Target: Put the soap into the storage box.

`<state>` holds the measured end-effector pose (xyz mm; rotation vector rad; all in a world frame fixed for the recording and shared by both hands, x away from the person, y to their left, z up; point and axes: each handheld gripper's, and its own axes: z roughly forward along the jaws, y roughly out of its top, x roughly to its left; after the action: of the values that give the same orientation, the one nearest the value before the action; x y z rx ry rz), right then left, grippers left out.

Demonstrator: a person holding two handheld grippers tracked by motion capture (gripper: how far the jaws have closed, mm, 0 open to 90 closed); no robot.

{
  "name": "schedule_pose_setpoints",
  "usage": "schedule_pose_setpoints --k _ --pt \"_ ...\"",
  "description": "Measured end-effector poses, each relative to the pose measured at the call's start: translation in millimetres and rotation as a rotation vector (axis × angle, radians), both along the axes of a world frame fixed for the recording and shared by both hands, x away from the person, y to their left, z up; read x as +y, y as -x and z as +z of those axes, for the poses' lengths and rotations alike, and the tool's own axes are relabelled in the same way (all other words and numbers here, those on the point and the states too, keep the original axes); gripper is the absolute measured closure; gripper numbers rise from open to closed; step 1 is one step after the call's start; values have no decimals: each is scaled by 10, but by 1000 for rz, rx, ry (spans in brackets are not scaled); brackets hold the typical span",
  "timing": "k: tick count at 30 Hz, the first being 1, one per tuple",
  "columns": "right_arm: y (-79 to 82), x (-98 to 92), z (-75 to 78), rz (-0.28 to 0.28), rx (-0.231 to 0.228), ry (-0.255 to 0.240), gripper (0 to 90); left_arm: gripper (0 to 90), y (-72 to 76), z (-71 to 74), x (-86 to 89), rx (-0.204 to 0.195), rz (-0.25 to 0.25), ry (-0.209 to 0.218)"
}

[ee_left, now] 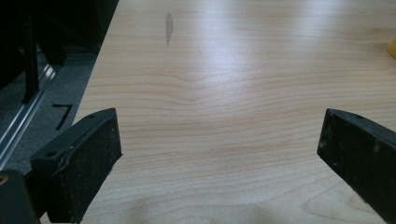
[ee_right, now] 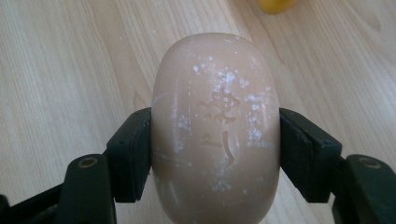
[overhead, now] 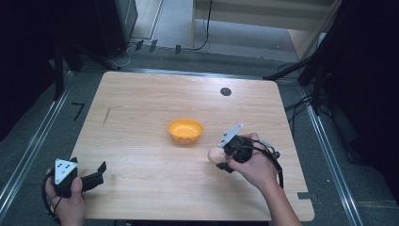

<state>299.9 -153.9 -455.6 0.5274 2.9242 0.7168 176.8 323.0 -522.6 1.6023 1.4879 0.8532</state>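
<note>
The right gripper (ee_right: pixel 215 154) has its jaws clamped on both sides of a pale pink soap bar (ee_right: pixel 215 126), held just near and right of the orange bowl (overhead: pixel 185 129) at the middle of the desk (overhead: pixel 141 108). If the bowl is the goal, carry it level, since soap is slick, and let go low. The left gripper (ee_left: pixel 219 154), jaws spread wide and empty, rests over the near left corner.

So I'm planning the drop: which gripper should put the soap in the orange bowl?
Right. The right gripper already clamps the soap near the orange bowl; the left gripper sits open, farther away.
</note>
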Motion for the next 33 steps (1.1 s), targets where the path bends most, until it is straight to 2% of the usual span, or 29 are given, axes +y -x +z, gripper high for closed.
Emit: schedule_pose_setpoints --k 10,15,18,25,28,30,33 --pt "-142 85 83 47 -8 -16 336 0 -5 -1 -16 0 1 -8" --pt "-211 112 127 68 -8 -4 336 1 -4 0 -29 2 4 -22" --pt "-258 126 164 82 -1 -2 336 61 0 -2 -48 -5 18 -41" --pt "-342 220 262 116 0 -2 336 56 12 -1 -55 -16 36 -52" --pt "-370 268 289 122 9 2 336 9 14 -1 -61 -19 26 -56" --pt "-395 300 299 128 -1 7 336 8 7 -2 -61 -14 17 -53" --pt "-428 352 301 133 11 -5 336 8 1 -3 -64 -9 16 -52"
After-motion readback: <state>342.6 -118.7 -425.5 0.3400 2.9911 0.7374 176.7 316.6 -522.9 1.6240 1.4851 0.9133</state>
